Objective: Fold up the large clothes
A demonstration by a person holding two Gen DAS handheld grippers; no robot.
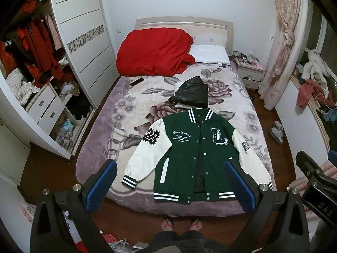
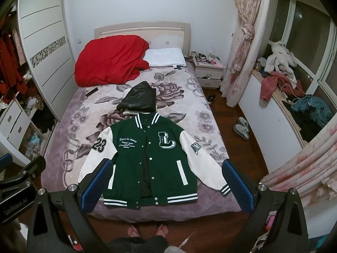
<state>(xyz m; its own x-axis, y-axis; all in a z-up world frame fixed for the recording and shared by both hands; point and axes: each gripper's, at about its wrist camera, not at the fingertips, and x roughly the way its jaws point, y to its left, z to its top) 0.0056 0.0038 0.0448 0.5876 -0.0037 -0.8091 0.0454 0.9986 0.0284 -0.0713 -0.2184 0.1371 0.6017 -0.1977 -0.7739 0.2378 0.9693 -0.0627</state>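
A green varsity jacket (image 1: pixel 185 154) with white sleeves lies flat, front up and partly unbuttoned, at the near end of the bed (image 1: pixel 101 139). It also shows in the right wrist view (image 2: pixel 147 160). My left gripper (image 1: pixel 170 187) is open and empty, held high above the foot of the bed. My right gripper (image 2: pixel 166 185) is also open and empty, at similar height. Each gripper's blue pads frame the jacket's hem. The right gripper's body shows at the right edge of the left wrist view (image 1: pixel 316 175).
A folded black leather garment (image 1: pixel 189 92) lies just beyond the jacket's collar. A red duvet (image 1: pixel 153 50), a white pillow (image 1: pixel 210 53) and a phone (image 1: pixel 137 81) lie at the bed's head. An open wardrobe (image 1: pixel 42 80) stands left. Slippers (image 2: pixel 242 127) lie on the floor right.
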